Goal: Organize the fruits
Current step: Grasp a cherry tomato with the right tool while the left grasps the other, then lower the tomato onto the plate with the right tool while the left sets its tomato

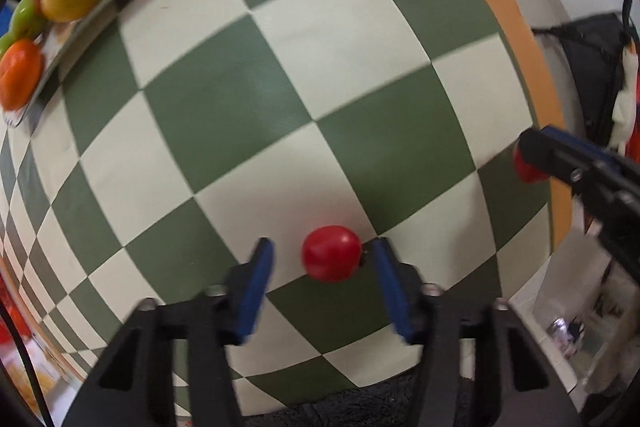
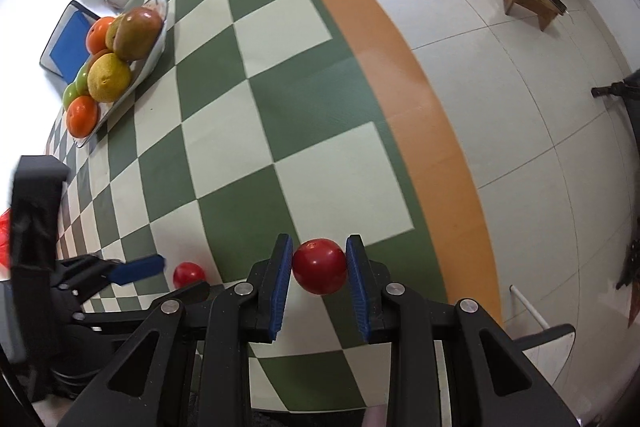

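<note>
Grippers at two red fruits near the table edge

Right gripper (image 2: pixel 319 269) pinches a dark red round fruit (image 2: pixel 319 266), its two blue pads pressed against the fruit's sides, above the green-and-cream checked tablecloth (image 2: pixel 248 115) close to the orange table border (image 2: pixel 420 115). Left gripper (image 1: pixel 322 263) stands spread wide around a second, brighter red fruit (image 1: pixel 331 253), which rests on the cloth; the fruit lies just beside the right-hand blue pad (image 1: pixel 390 287), seemingly touching it, with a clear gap to the left-hand pad. In the right wrist view that same fruit shows at the lower left, near one blue finger of the left gripper.

Farther across the table sits a pale oblong tray (image 2: pixel 158 43) heaped with fruit: two oranges (image 2: pixel 83 117), a yellow citrus-like fruit (image 2: pixel 109 77), green fruit (image 2: pixel 76 87) tucked behind it, and a reddish-green mango (image 2: pixel 138 33) on top. Open cloth lies between the grippers and the tray, with nothing in between. Beyond the table are two chairs, one with a blue cushion (image 2: pixel 70 43), and a tiled floor with a small wooden stool (image 2: pixel 534 1).
</note>
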`<control>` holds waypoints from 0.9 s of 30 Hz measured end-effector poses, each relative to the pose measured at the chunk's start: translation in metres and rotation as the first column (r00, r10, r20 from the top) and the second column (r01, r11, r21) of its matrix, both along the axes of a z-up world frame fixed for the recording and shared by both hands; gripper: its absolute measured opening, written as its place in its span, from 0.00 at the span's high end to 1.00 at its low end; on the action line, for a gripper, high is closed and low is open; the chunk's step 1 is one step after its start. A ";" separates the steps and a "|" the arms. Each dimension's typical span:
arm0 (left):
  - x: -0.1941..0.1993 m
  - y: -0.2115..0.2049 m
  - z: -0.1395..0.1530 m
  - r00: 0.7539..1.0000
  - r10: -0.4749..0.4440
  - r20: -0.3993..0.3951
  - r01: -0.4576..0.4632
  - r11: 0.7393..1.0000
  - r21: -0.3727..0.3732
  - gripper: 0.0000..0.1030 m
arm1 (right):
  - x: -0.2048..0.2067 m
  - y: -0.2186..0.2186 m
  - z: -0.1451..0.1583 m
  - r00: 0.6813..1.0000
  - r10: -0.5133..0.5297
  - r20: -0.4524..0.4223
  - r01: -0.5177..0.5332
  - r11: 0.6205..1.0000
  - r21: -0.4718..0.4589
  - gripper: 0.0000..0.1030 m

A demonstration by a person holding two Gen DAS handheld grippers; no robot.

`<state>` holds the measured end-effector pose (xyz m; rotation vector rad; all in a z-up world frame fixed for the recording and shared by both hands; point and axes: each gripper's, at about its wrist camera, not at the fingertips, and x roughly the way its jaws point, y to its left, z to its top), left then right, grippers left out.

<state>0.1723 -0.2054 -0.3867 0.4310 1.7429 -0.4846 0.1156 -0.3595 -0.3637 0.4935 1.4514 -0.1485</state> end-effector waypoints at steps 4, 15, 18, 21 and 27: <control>-0.004 0.000 -0.002 1.000 -0.010 -0.003 0.010 1.000 -0.015 0.72 | -0.001 -0.006 0.006 1.000 -0.002 0.007 0.002 1.000 0.007 0.71; 0.074 0.096 0.068 0.952 0.302 0.055 -0.293 0.947 -0.128 0.72 | 0.062 0.034 0.036 0.989 0.070 0.132 -0.084 0.992 0.098 0.71; 0.117 0.134 0.093 0.906 0.418 0.074 -0.400 0.899 -0.178 0.72 | 0.098 0.056 0.037 0.982 0.073 0.173 -0.104 0.979 0.175 0.71; 0.163 0.165 0.099 0.837 0.547 0.030 -0.528 0.820 -0.220 0.71 | 0.136 0.072 0.032 0.978 0.049 0.203 -0.100 0.963 0.251 0.71; 0.215 0.190 0.065 0.684 0.714 -0.149 -0.727 0.650 -0.223 0.71 | 0.199 0.091 0.007 0.982 0.027 0.187 -0.085 0.947 0.309 0.71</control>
